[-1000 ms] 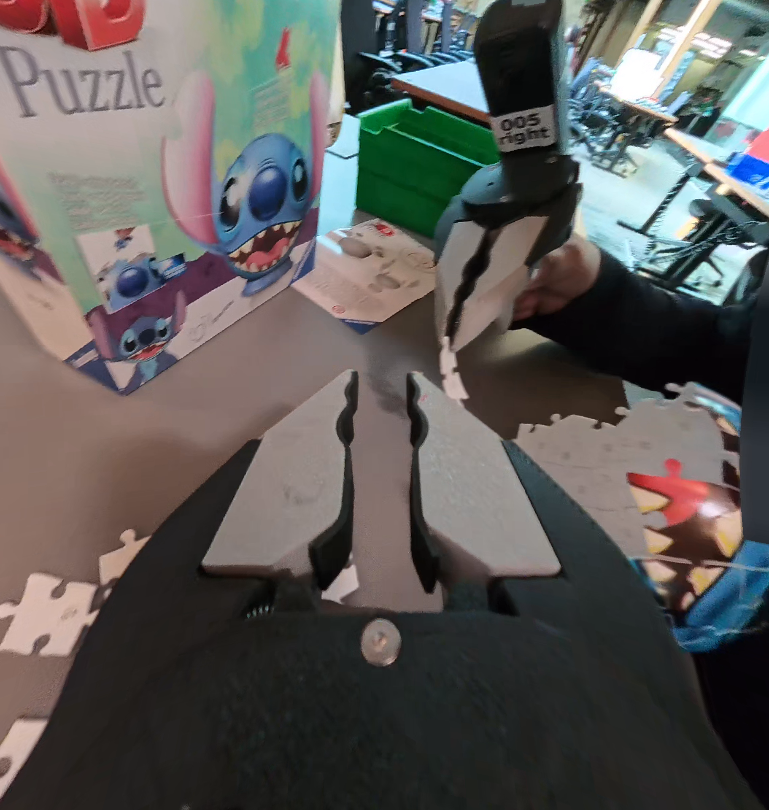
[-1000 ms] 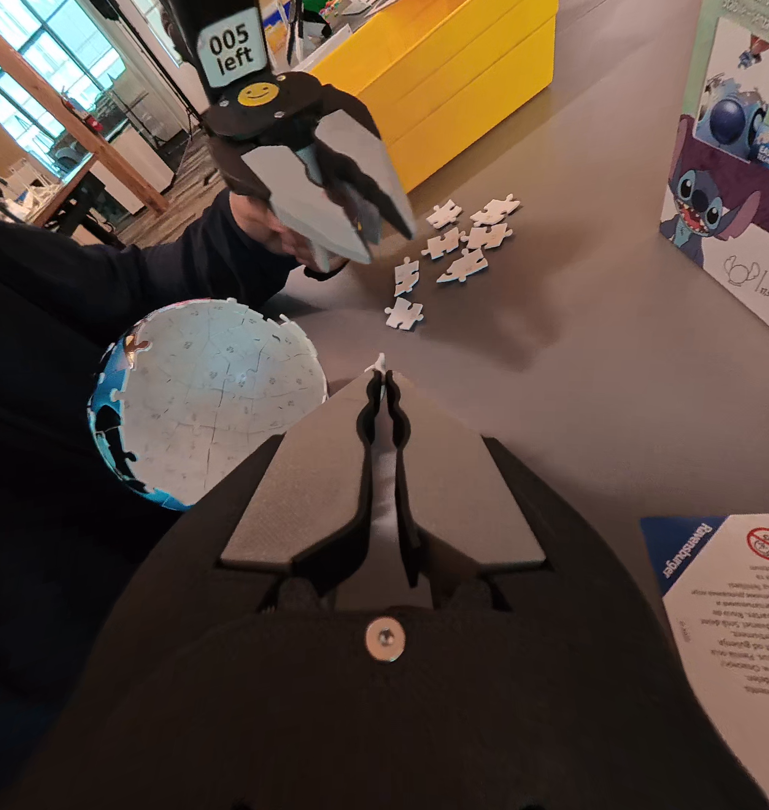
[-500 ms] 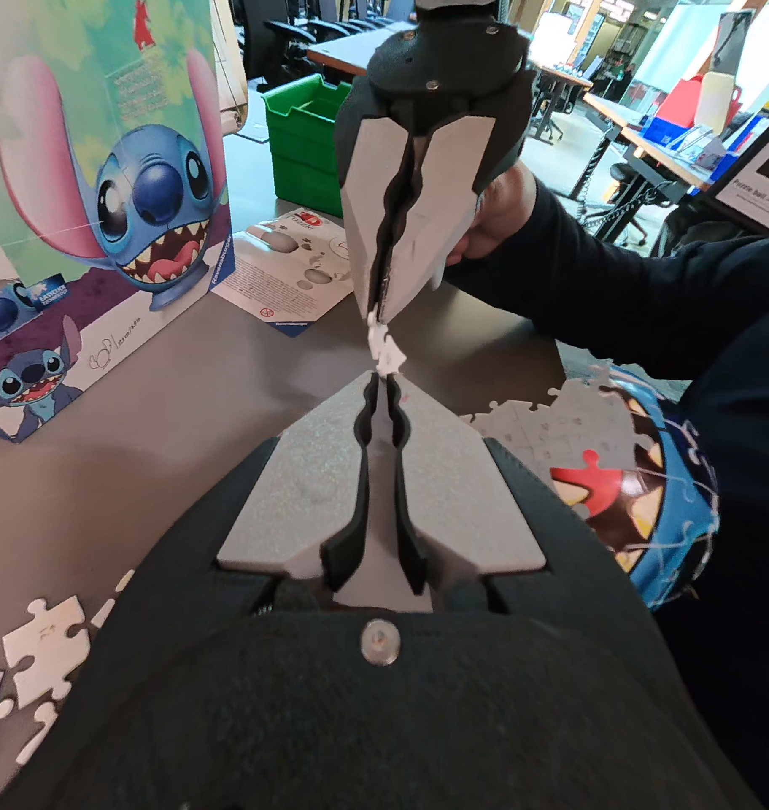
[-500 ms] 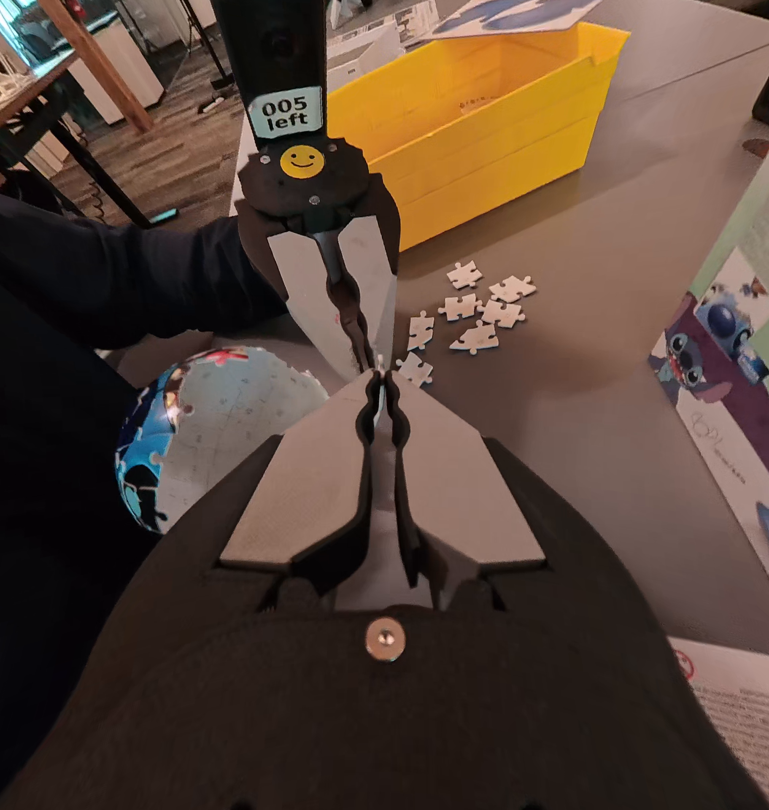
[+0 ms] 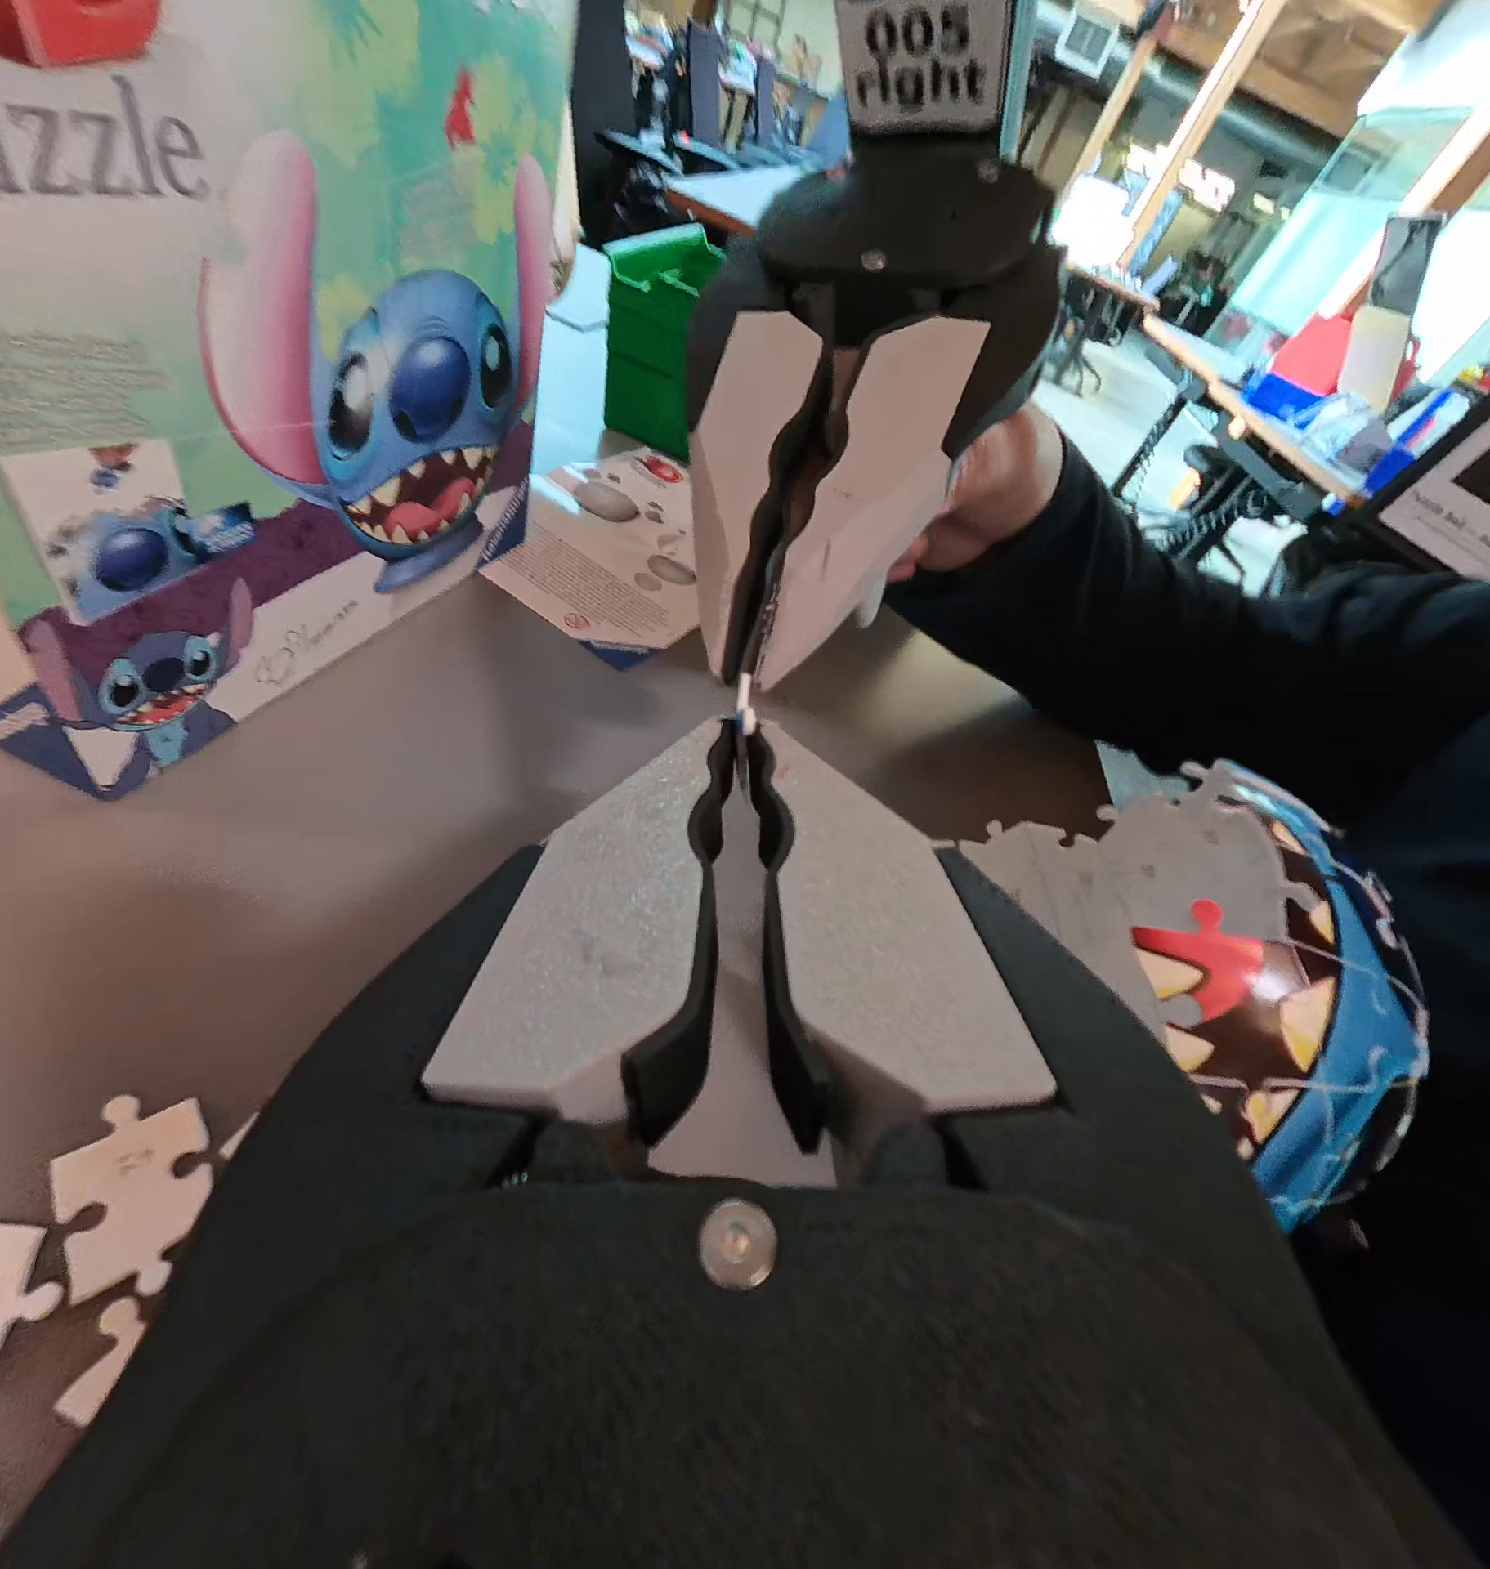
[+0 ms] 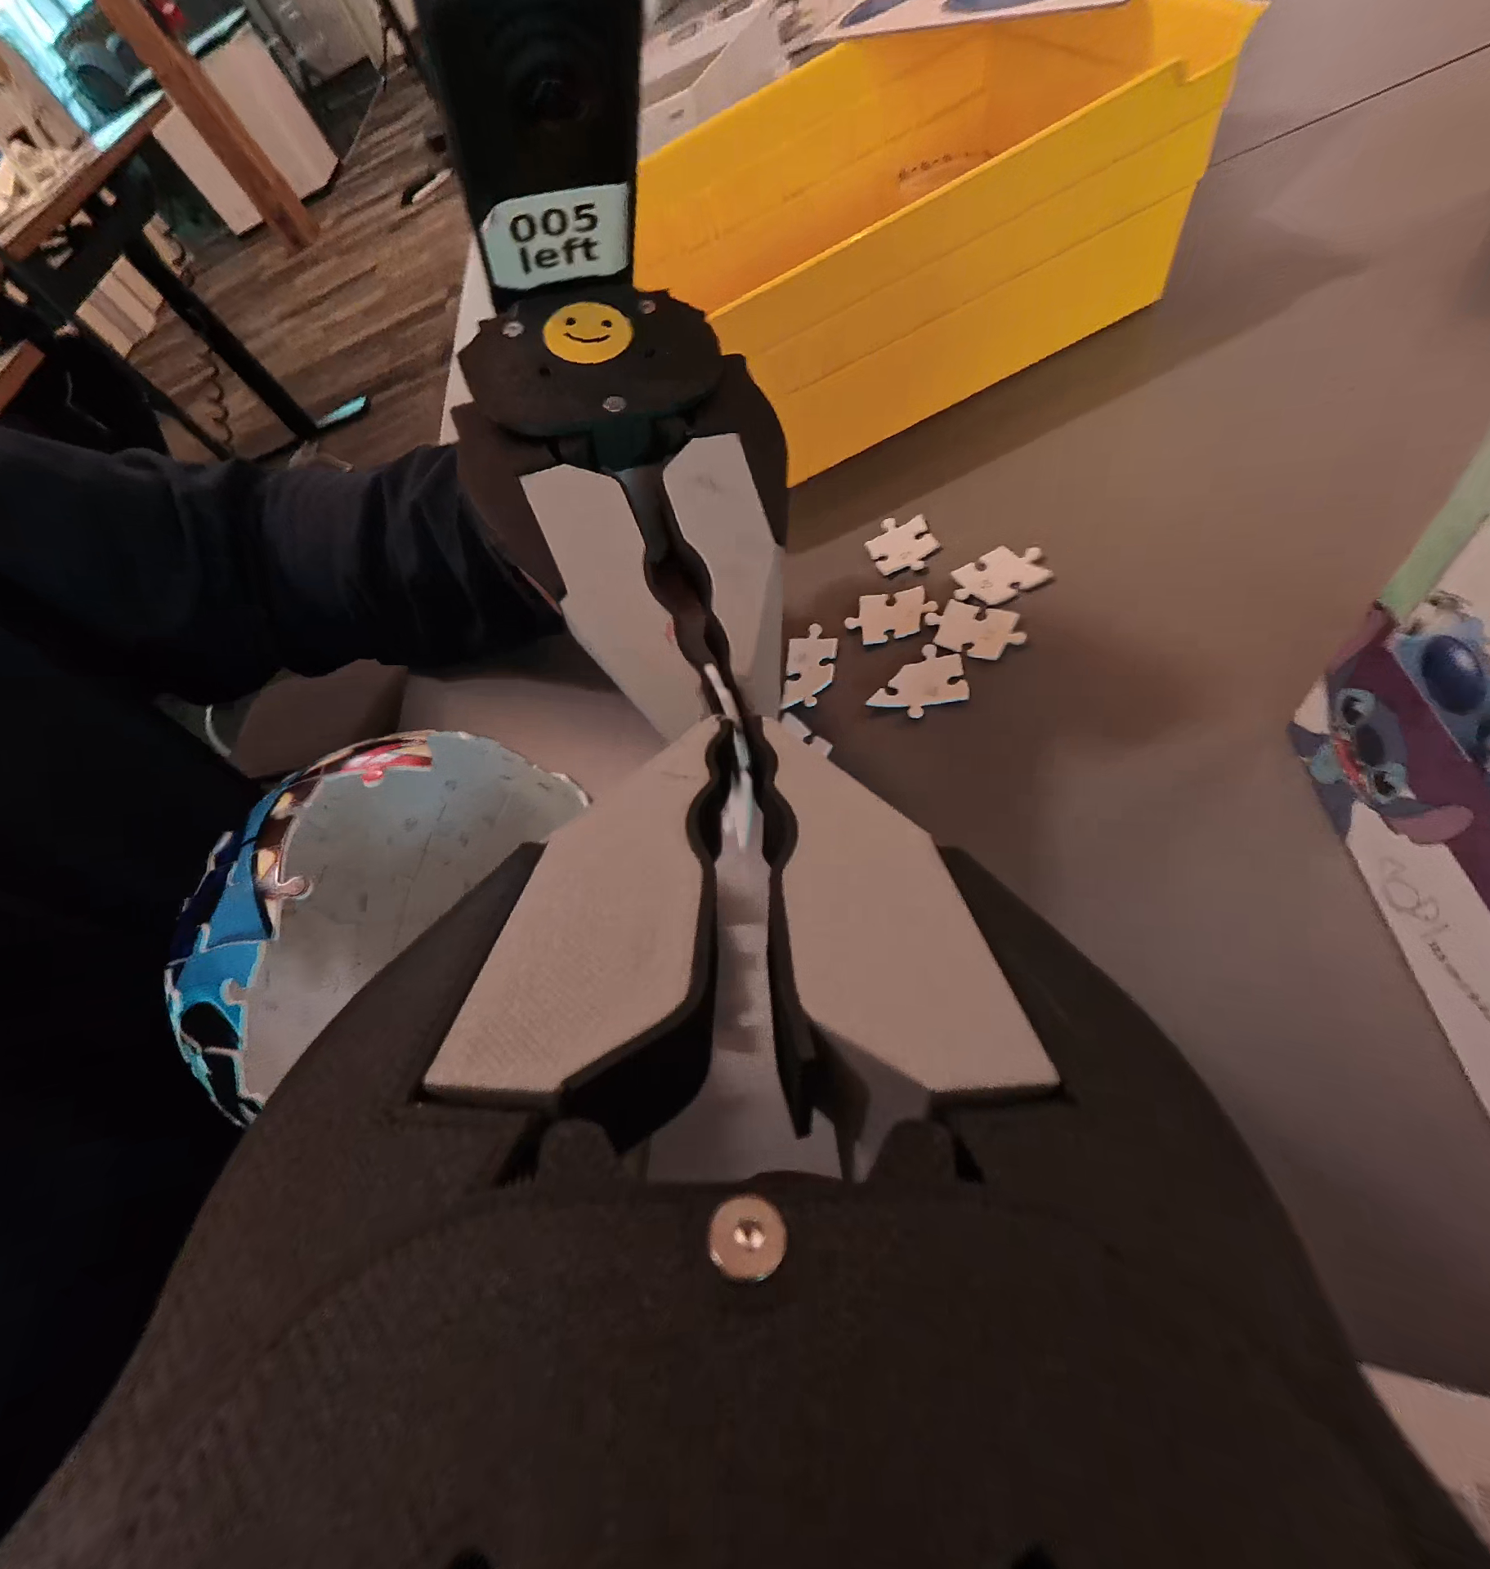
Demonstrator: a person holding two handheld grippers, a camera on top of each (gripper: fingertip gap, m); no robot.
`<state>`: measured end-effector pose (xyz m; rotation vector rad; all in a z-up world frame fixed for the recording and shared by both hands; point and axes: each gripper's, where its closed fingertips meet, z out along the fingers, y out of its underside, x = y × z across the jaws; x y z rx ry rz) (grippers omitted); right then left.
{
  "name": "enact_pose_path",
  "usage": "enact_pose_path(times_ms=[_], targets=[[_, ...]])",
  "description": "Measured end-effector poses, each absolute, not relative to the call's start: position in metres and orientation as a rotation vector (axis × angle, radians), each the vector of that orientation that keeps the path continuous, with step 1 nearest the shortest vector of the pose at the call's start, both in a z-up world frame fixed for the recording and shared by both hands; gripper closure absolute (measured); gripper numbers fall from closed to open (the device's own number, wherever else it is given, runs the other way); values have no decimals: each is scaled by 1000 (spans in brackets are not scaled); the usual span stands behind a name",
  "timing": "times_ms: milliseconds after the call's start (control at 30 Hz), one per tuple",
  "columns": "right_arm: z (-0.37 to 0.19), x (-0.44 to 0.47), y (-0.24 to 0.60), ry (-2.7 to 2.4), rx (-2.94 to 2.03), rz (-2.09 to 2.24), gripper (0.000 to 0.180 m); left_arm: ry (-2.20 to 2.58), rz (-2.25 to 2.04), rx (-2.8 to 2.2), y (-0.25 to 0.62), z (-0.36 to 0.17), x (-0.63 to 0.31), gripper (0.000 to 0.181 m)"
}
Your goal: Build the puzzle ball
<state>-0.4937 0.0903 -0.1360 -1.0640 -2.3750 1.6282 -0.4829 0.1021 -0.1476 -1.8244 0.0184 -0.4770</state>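
A small white puzzle piece (image 5: 746,705) is held edge-on in the air between my two grippers, which meet tip to tip above the table. My left gripper (image 5: 739,734) is shut on its near end. My right gripper (image 5: 745,675) points back at it and is shut on the other end. In the right wrist view the piece (image 6: 737,798) sits between the right gripper's (image 6: 737,734) fingers, with the left gripper (image 6: 716,692) opposite. The half-built puzzle ball (image 5: 1234,976), blue outside and white inside, lies by the person's dark sleeve (image 6: 367,891).
Several loose white pieces (image 6: 936,611) lie on the grey table, some near my left gripper (image 5: 130,1172). The puzzle box (image 5: 215,382) stands at the left, with a leaflet (image 5: 588,560) and a green bin (image 5: 656,340) behind. A yellow bin (image 6: 936,212) stands at the back. Both grippers' tips are close together, under 4 cm apart.
My left gripper was open and apart from the right one. The two came together tip to tip, and the left closed onto the piece that the right gripper holds.
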Motion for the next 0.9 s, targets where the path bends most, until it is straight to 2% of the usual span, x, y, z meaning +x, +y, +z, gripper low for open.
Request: enact_pose_path(times_ms=[200,333,400,500,900], targets=[[-125,-492,113,-2200,-1191,1887,169,-155,-581,-1594,100,-117,-505,181],[-126,-491,99,-2186,-1195,2031,170,-170,-543,-1584,105,-119,-506,181],[-127,-491,93,-2170,-1206,2080,178,-162,-516,-1583,106,-118,-505,180],[-126,-491,89,-2143,-1219,2149,180,-167,-518,-1568,106,-115,-503,181],[-129,-497,90,-2104,-1228,2116,178,-173,-497,-1546,102,-110,-505,180]])
